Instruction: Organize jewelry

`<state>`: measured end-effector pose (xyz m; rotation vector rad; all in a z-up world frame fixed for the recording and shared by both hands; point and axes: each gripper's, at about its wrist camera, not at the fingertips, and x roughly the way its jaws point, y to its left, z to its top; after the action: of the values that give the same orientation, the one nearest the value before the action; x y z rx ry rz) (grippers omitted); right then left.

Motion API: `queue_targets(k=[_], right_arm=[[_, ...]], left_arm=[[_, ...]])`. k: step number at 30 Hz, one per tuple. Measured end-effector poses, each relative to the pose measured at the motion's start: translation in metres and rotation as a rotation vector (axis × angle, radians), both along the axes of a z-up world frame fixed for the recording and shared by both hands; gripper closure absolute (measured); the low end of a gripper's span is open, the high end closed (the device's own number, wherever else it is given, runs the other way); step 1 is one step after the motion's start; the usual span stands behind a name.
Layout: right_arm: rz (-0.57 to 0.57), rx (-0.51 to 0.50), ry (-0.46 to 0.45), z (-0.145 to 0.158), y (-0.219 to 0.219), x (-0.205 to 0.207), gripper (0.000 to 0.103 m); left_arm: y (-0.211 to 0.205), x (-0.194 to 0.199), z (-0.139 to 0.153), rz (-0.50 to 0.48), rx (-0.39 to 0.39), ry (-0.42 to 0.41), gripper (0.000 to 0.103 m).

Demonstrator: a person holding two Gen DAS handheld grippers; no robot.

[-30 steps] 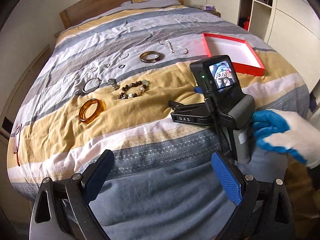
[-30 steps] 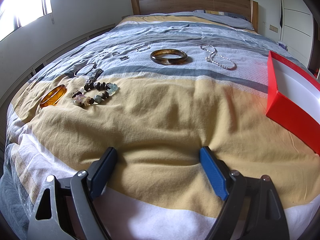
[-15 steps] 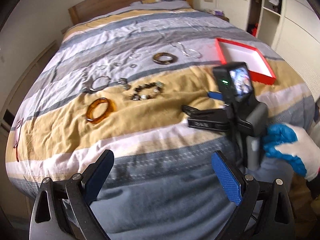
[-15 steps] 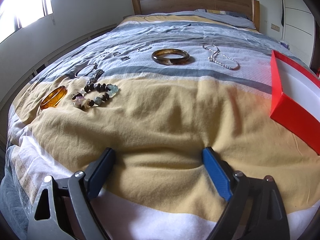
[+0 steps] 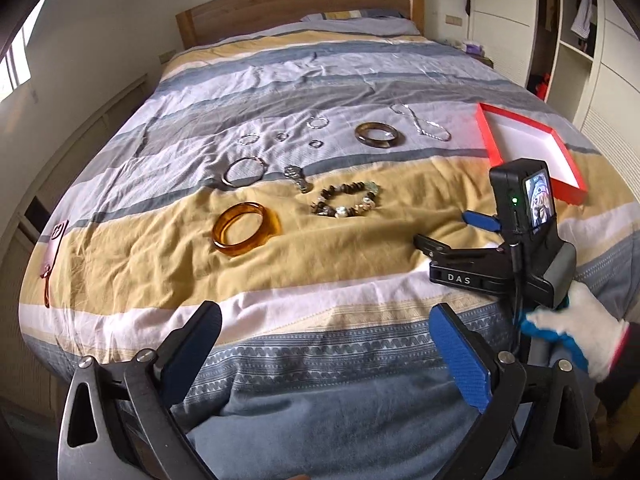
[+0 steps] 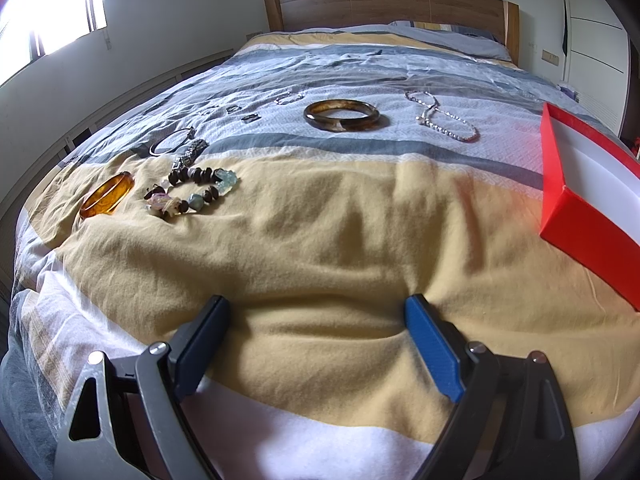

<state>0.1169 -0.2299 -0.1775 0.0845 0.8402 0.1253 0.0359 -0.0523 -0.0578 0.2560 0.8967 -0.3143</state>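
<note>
1. Your left gripper (image 5: 326, 350) hangs above the foot of the bed (image 5: 320, 380); its jaws are opening, already spread wide, with only the striped bedcover showing between them.
2. Your right gripper (image 6: 318, 338) is spread wide too, its fingertips pressing into the yellow band of the cover and gripping nothing. From the left wrist view it (image 5: 456, 232) sits to the right, held by your gloved hand (image 5: 576, 328).
3. The amber bangle (image 5: 245, 234) lies flat on the yellow band, ahead and left of your left gripper; from the right wrist it (image 6: 107, 195) is far to the left.
4. Just right of it lies the beaded bracelet (image 5: 347, 199) of dark and pale stones, with a small metallic piece (image 5: 297, 178) just beyond it.
5. A thin silver bangle (image 5: 244, 171) sits behind the amber one, on the pale stripe.
6. Several small rings (image 5: 318, 123) are scattered further up the bed.
7. The dark brown bangle (image 6: 341, 115) lies flat near the middle of the pale stripe, and the silver chain (image 6: 442, 120) is curled to its right.
8. The red box (image 6: 576, 204) stands open at the right edge of the bed, white inside, apart from all the jewelry.
9. A pink phone (image 5: 56, 240) lies at the left edge of the bed.
</note>
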Motion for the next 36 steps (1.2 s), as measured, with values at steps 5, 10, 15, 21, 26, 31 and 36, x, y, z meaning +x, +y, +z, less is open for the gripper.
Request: queue_targets(k=[5,10,15,21,26,31,36], right_arm=[[-0.054,0.062,0.125,0.008,-0.004,-0.001,0.013],[0.001,0.072,0.159,0.018,-0.003,-0.016,0.013],[-0.032,0.066,0.128,0.038,0.004,-0.047,0.013],[-0.087,0.042,0.05,0.076,0.005,-0.081,0.013],[-0.156,0.003,-0.011,0.111,0.004,-0.106,0.013],[-0.185,-0.025,-0.047,0.129,0.007,-0.126,0.013],[-0.183,-0.04,-0.06,0.134,0.013,-0.139,0.013]], left_arm=[[0.01,-0.002,0.004,0.038,-0.001,-0.02,0.001],[0.021,-0.008,0.007,0.074,-0.004,-0.041,0.001],[0.028,-0.018,0.008,0.09,0.001,-0.055,0.001],[0.028,-0.03,0.014,0.081,-0.007,-0.078,0.001],[0.028,-0.039,0.02,0.086,-0.021,-0.101,0.001],[0.03,-0.048,0.025,0.105,-0.03,-0.131,0.001],[0.03,-0.056,0.03,0.106,-0.033,-0.156,0.001]])
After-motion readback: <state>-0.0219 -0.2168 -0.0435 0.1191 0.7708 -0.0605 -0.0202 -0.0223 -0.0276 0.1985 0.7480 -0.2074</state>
